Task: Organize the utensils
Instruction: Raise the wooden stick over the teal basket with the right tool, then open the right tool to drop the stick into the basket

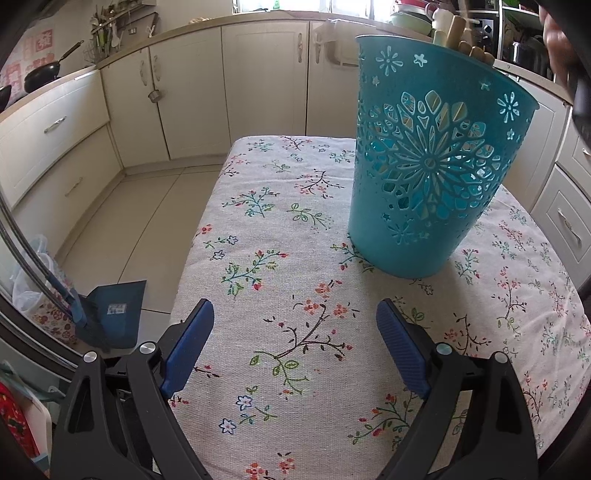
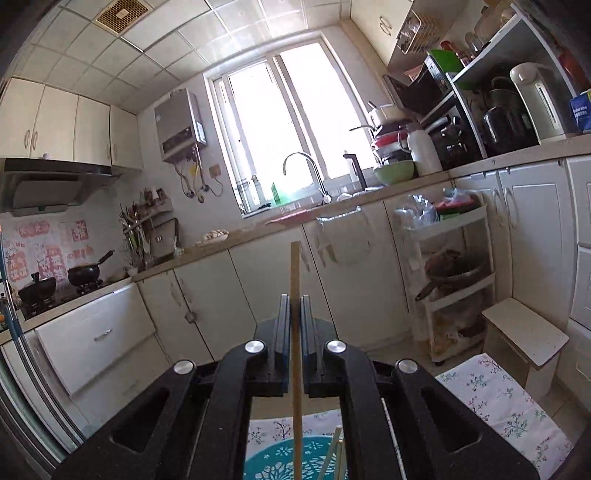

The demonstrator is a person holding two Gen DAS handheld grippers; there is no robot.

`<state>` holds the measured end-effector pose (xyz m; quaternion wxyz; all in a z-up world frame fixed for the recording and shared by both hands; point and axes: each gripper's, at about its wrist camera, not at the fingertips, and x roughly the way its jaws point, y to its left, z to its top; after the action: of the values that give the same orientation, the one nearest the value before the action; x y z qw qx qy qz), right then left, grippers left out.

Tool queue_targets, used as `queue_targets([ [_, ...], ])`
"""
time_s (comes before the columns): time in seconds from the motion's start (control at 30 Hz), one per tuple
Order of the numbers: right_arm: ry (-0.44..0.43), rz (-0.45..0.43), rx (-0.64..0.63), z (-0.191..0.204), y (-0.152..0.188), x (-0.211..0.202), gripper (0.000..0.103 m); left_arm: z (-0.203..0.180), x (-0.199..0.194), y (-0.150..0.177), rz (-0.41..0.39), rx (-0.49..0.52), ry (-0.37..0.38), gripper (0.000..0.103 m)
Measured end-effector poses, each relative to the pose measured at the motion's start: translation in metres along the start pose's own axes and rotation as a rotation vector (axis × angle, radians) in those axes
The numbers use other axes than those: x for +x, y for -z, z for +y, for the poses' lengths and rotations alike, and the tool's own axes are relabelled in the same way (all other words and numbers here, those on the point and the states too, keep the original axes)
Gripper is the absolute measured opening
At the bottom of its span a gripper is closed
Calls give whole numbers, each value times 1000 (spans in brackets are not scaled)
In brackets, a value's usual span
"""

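A teal openwork basket stands upright on the floral tablecloth, with wooden utensil handles poking above its rim. My left gripper hangs open over the cloth, in front of and left of the basket, with nothing between its blue pads. In the right wrist view my right gripper is shut on a thin wooden stick that stands upright. The stick runs down toward the teal basket below, where other wooden sticks lean.
Cream kitchen cabinets and a counter ring the table. A blue dustpan stands on the floor at the left. A white rack and a small step stool stand to the right. A hand shows at the upper right.
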<state>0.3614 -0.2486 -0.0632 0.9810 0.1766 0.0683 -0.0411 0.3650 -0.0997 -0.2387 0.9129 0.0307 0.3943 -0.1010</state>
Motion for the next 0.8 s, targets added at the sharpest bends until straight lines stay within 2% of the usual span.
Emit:
queue_targets([
  [0.37, -35, 196, -77, -6, 49, -12, 6, 0, 1, 0, 7, -1, -10, 86],
  [0.4, -39, 218, -88, -8, 52, -15, 9, 0, 1, 0, 8, -2, -12, 86],
  [0.43, -40, 231, -94, -9, 54, -18, 20, 1, 2, 0, 8, -2, -13, 86],
  [0.47, -40, 244, -99, -13, 56, -24, 25, 0, 2, 0, 10, -2, -15, 86],
  [0.6, -17, 274, -85, -28, 54, -47, 30, 1, 3, -1, 20, -5, -12, 86],
  [0.67, -1, 308, -69, -37, 54, -61, 39, 4, 0, -2, 35, -5, -1, 87],
  [0.73, 23, 346, -65, -42, 51, -74, 60, 8, -11, -2, 37, -20, 1, 87],
  [0.8, 42, 365, -79, -44, 50, -92, 71, 12, -38, -5, 2, -39, 18, 88],
])
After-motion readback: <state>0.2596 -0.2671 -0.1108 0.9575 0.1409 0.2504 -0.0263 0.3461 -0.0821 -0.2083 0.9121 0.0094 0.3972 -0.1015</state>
